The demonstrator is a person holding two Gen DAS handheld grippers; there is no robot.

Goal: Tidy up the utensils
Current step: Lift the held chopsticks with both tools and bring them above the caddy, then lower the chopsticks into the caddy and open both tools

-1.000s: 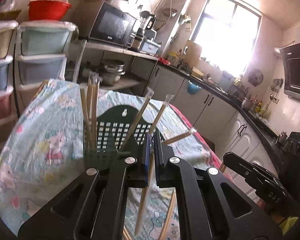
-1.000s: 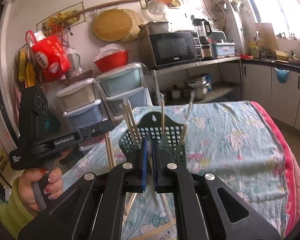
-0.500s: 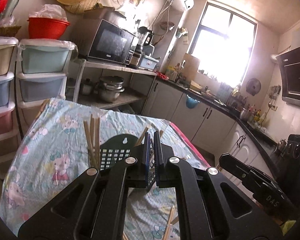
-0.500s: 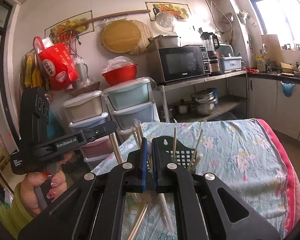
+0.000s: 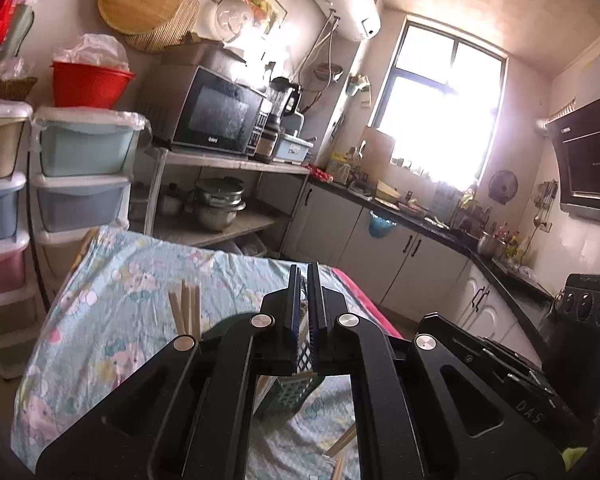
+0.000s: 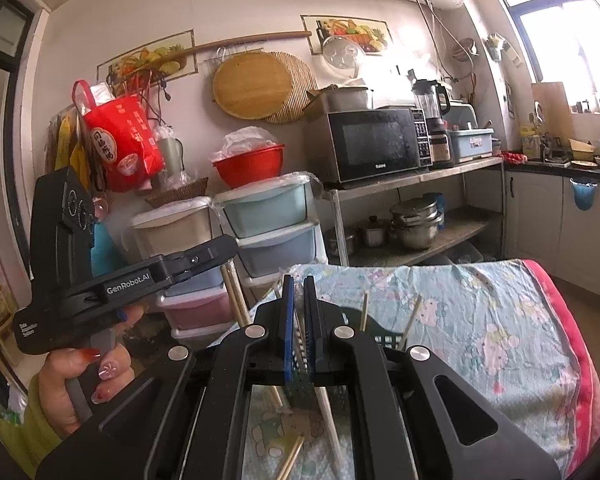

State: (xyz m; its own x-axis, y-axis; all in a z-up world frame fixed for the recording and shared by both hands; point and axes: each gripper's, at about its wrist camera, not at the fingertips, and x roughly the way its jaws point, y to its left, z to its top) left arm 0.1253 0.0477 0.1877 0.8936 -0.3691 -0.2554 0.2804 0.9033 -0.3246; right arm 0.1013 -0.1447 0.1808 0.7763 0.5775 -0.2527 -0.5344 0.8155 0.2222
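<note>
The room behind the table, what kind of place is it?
Most likely a home kitchen: a microwave sits on a metal shelf with steel pots below, and a range hood hangs above a counter with cabinets.

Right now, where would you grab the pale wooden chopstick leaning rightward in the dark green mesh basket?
By its bare upper end, coming from above, jaws closing across the shaft. The pale wooden chopstick stands tilted in the dark green mesh basket, its lower part hidden inside, so only the top is free. Pulling along its lean should probably slide it out.
</note>
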